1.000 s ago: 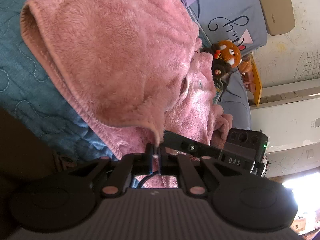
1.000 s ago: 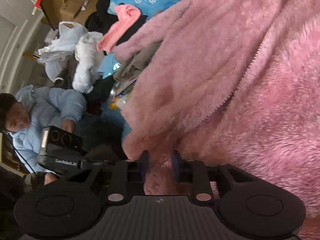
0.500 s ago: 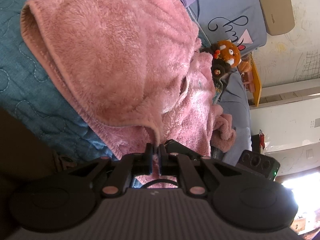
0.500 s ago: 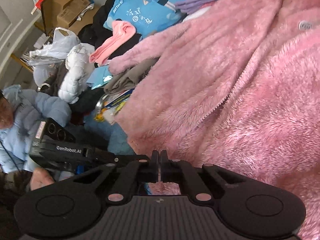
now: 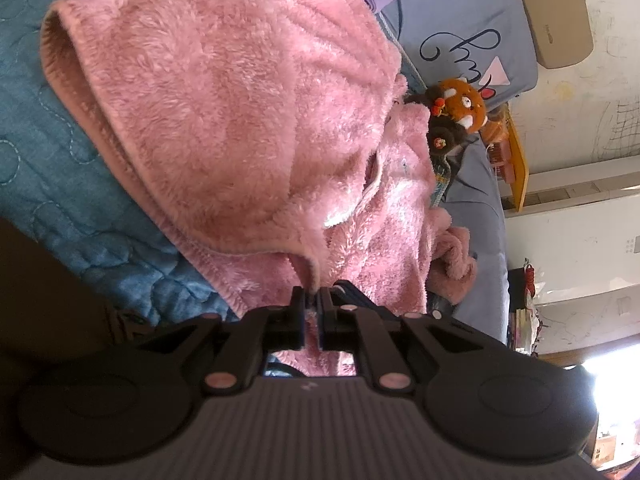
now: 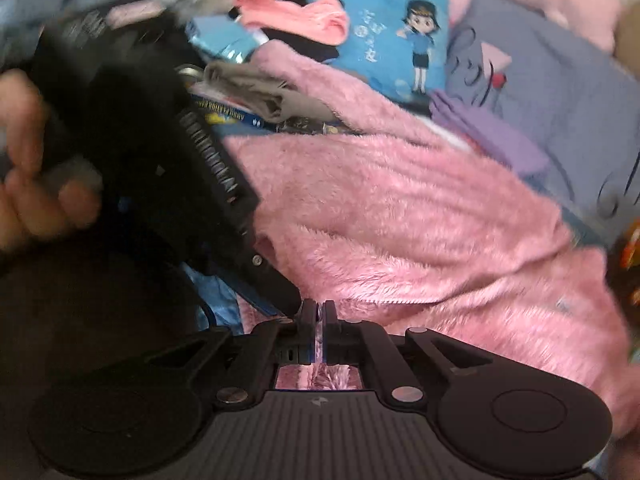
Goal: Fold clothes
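Pink fleece garment (image 5: 248,120) spread on the blue quilt (image 5: 52,184) ahead of both tools. Left gripper (image 5: 312,300) and right gripper (image 6: 319,312) each pinch its near edge. Thick pile may slip free if pulled unevenly, skewing the fold.

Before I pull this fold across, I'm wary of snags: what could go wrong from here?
The left claw and right claw each pinch only a thin edge of the thick pink fleece, so it may slip out. Both claws sit close together and could collide. The dragged fleece might sweep the plush toy beside it.
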Demonstrator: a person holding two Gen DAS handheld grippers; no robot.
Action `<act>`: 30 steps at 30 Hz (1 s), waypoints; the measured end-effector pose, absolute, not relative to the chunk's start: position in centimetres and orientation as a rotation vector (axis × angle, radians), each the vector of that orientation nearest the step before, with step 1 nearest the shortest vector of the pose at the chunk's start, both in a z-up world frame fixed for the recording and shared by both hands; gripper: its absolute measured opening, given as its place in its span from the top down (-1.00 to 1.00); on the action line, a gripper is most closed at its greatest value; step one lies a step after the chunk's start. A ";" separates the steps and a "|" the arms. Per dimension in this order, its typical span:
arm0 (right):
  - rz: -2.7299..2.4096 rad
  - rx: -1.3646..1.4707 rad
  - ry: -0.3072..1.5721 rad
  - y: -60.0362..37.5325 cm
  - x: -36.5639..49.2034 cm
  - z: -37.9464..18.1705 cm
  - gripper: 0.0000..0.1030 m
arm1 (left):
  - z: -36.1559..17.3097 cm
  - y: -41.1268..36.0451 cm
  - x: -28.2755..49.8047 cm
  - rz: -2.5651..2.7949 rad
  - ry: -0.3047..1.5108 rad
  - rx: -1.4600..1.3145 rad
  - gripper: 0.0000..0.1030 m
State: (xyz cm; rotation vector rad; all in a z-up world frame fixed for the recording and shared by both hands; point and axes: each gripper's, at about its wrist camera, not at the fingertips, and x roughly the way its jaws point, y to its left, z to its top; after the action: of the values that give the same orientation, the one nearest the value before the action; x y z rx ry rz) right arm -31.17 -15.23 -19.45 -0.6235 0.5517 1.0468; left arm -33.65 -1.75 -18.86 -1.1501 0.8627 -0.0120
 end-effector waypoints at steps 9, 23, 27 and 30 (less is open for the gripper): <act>0.941 -0.381 0.619 -17.2 -28.3 -19.6 0.97 | -19.0 -1.6 -33.5 -0.001 0.869 -1.146 1.00; 0.907 0.327 0.863 -21.3 -26.9 -20.0 0.97 | -17.6 -2.1 -34.1 -0.157 0.767 -1.107 0.63; 0.886 0.438 0.897 -21.8 -26.7 -20.8 0.97 | -17.7 -2.1 -34.1 -0.124 0.779 -1.109 0.63; 0.875 0.517 0.929 -22.2 -26.6 -21.5 0.97 | -17.8 -2.2 -34.1 -0.111 0.781 -1.107 0.68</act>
State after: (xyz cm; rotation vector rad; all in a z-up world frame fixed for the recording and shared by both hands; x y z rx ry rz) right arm -26.56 -22.24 -21.49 0.5170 0.9289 0.8752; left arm -34.13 -2.18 -17.78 -1.1072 0.7812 -0.1111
